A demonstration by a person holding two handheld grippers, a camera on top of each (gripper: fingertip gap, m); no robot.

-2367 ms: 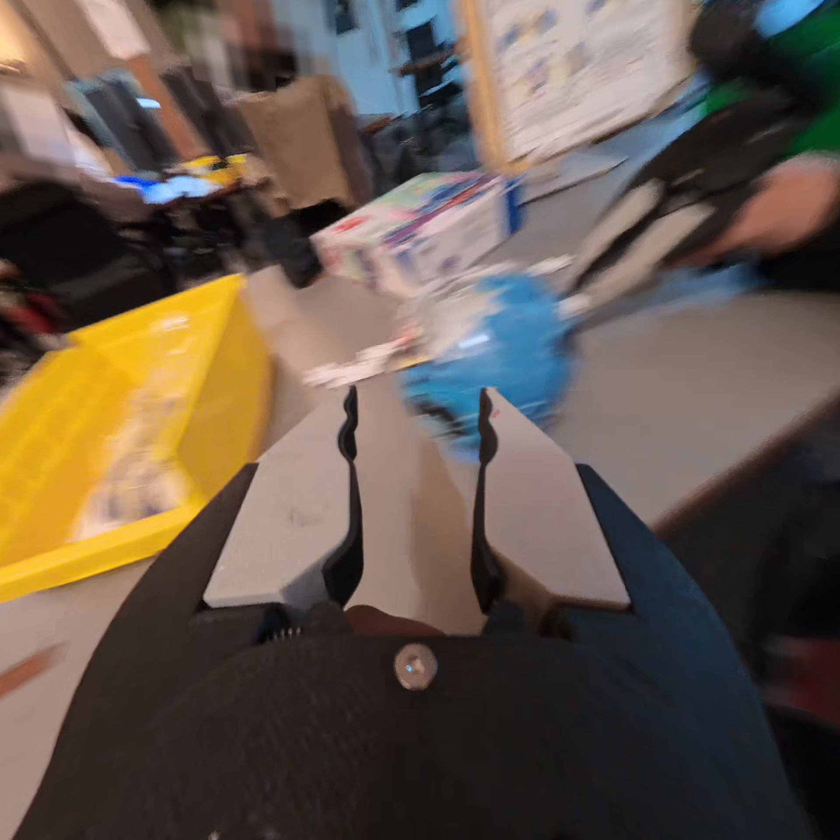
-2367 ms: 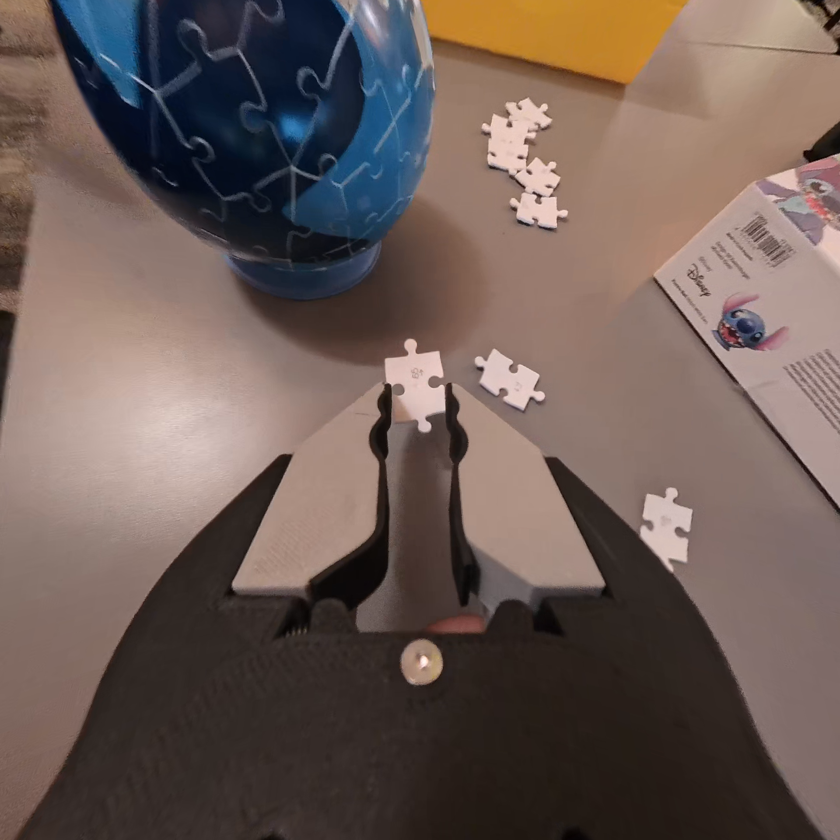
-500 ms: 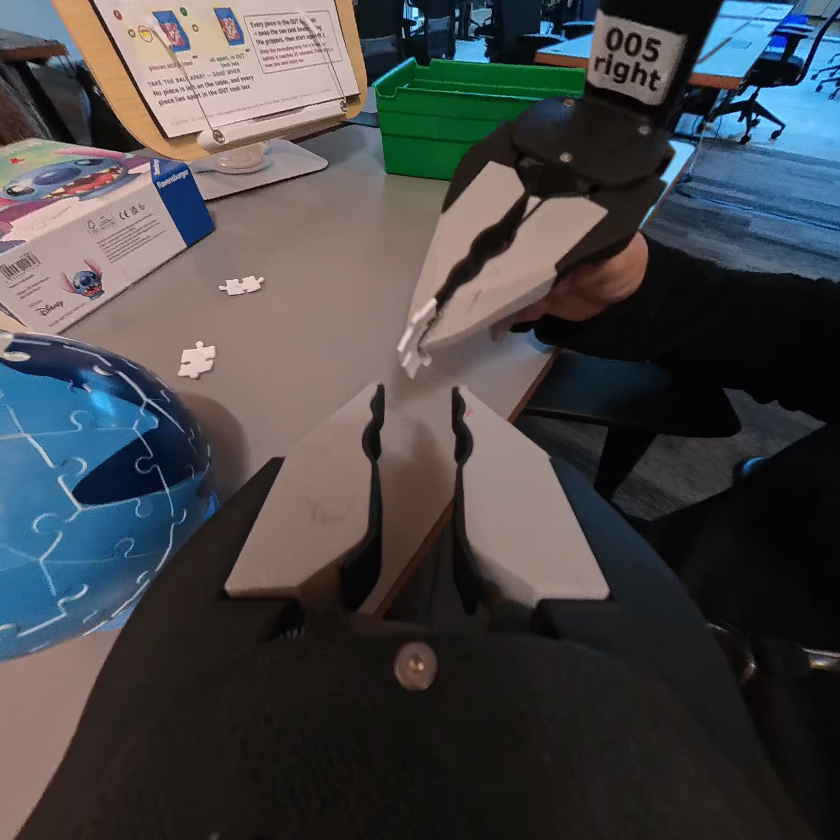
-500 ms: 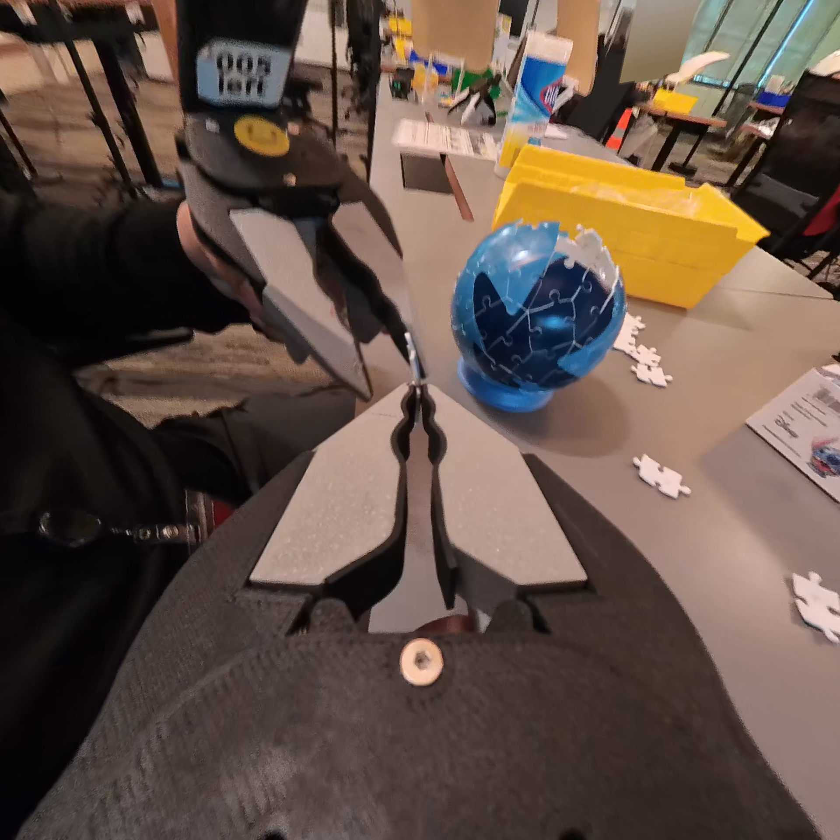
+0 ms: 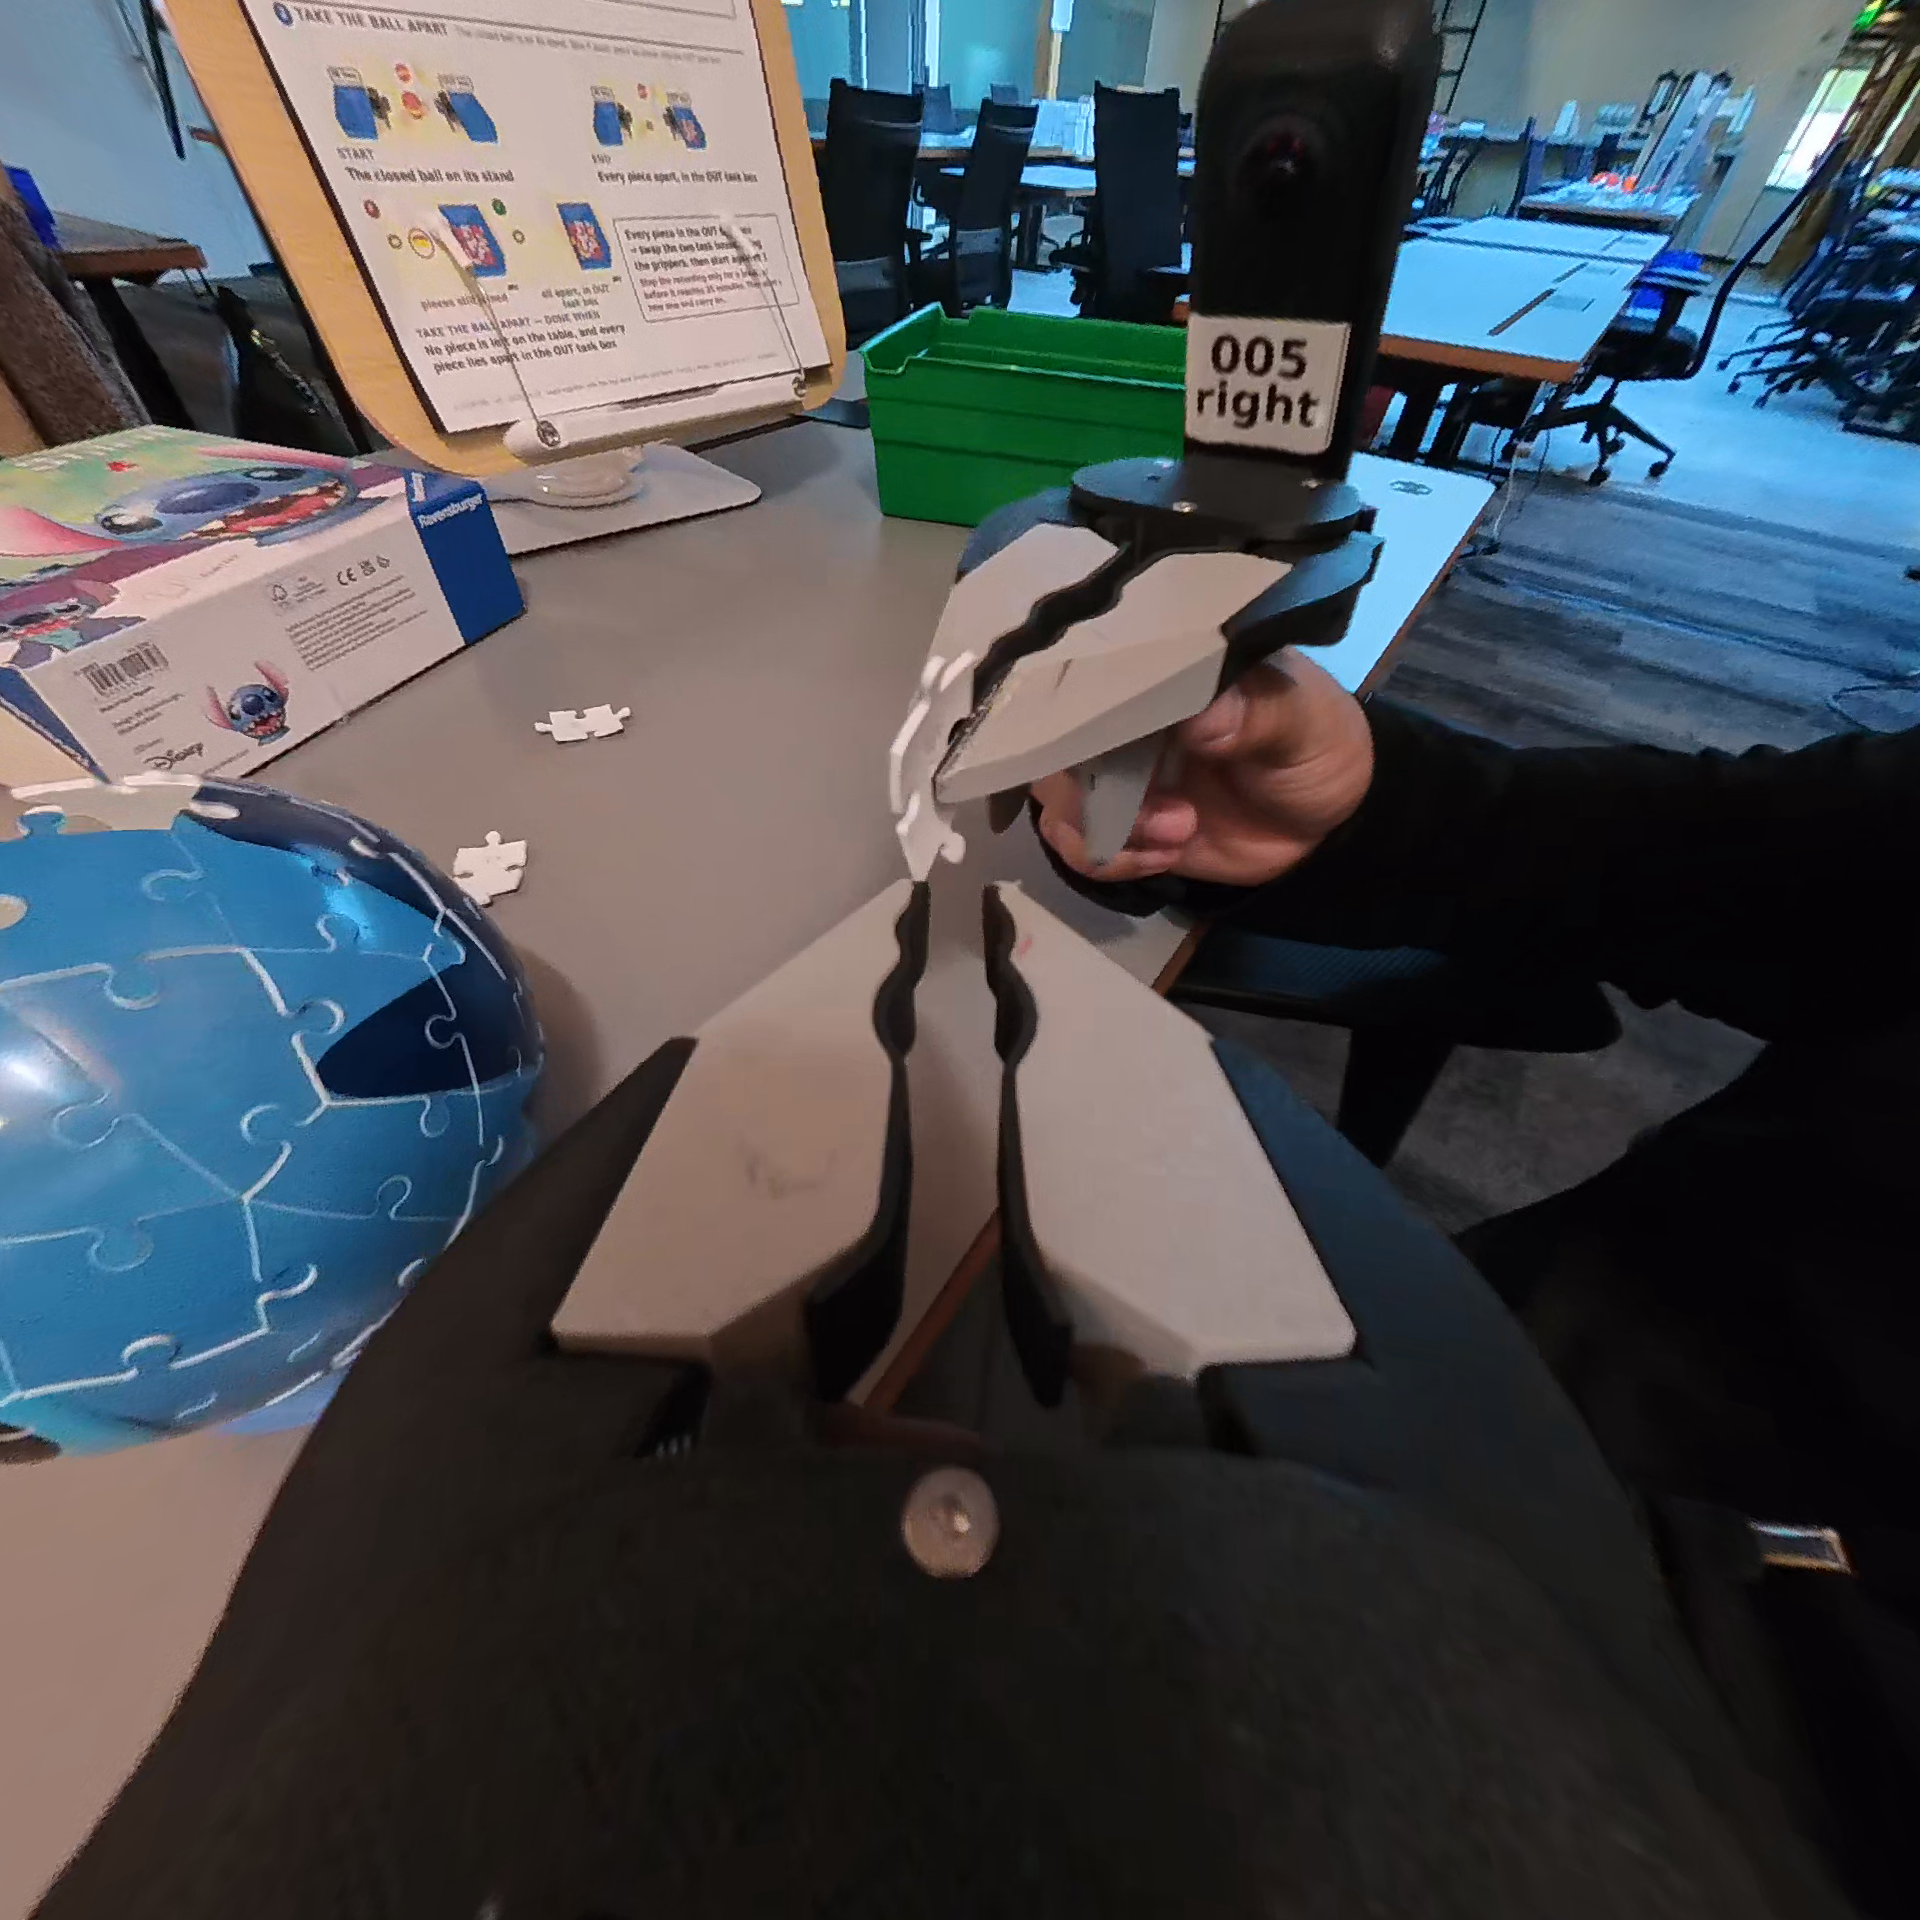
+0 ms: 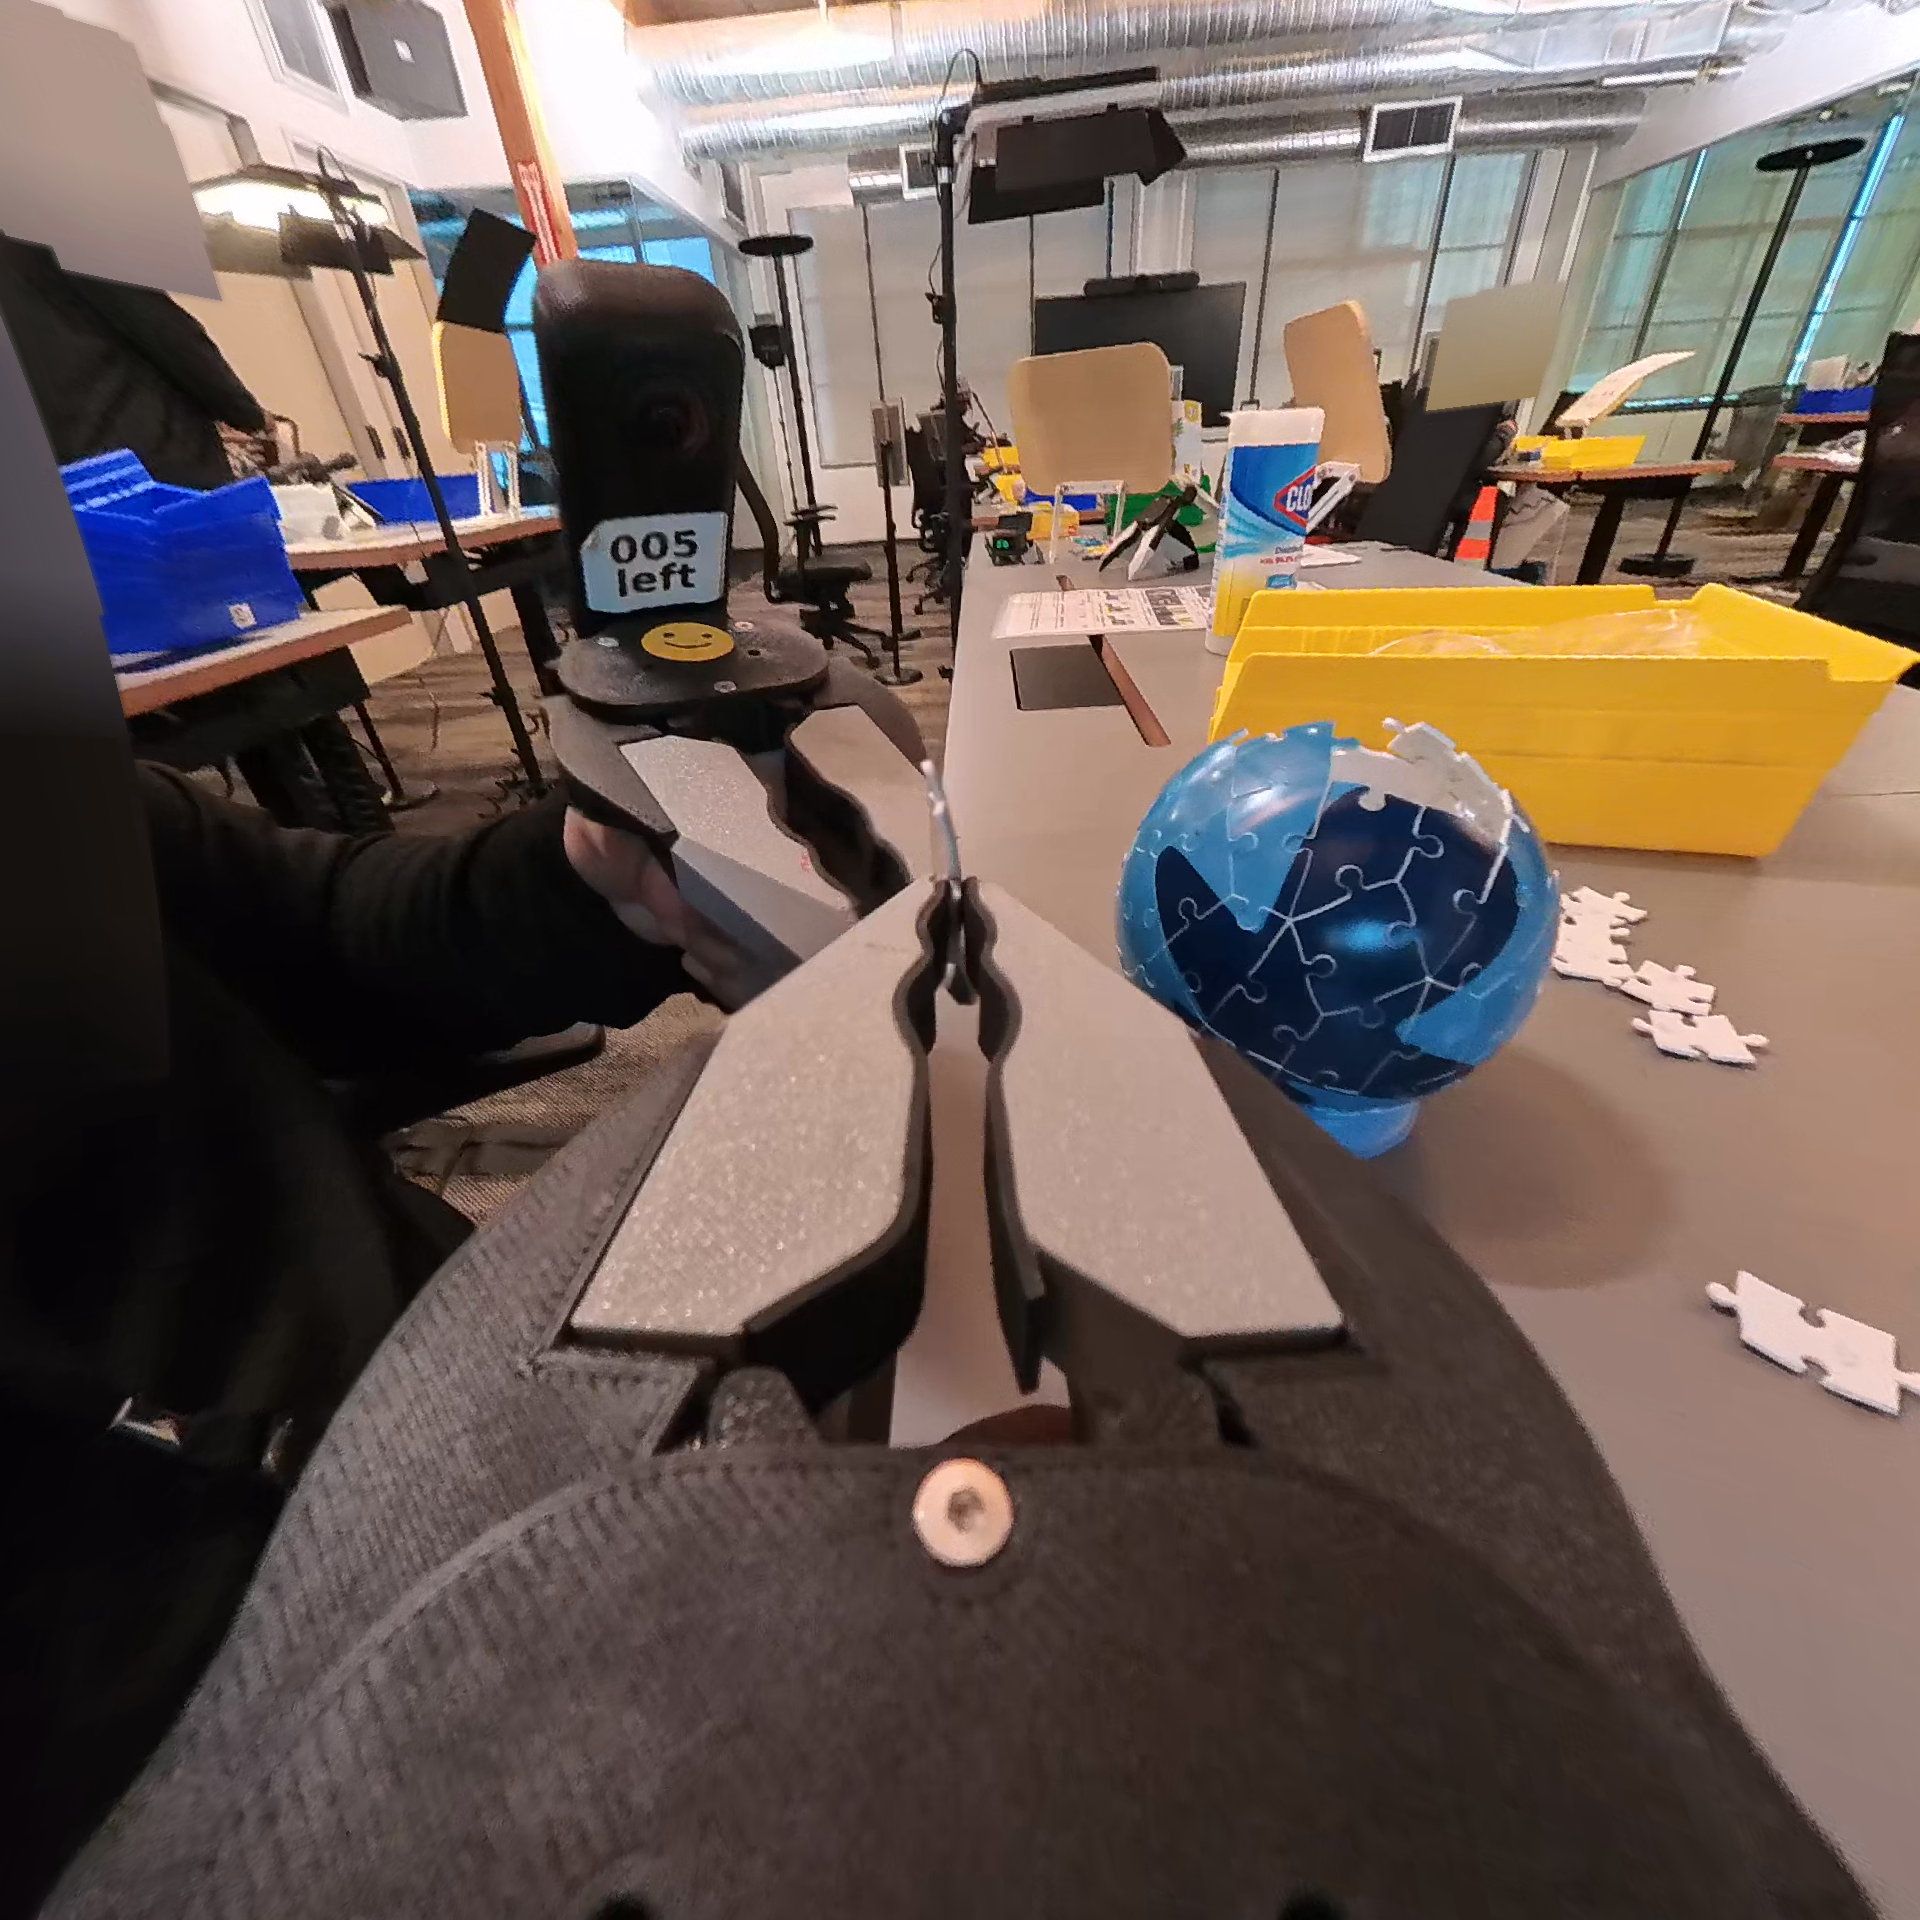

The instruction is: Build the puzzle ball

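- Currently handoff step: right claw pinches white piece, just ahead of left claw tips, which are spread.
- Next: left likely closes on piece, then seats it in ball.

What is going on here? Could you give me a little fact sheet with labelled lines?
Setting: grey table in an open workroom
Right gripper: shut on a white puzzle piece, held in the air
Left gripper: open, tips just under that piece, not gripping it
Puzzle ball: blue, on its stand, top unfinished
Loose pieces: several white ones lying on the table
Nearby: yellow bin, green bin, puzzle box, instruction board
Likely next: handing the piece across, perhaps to regrip it
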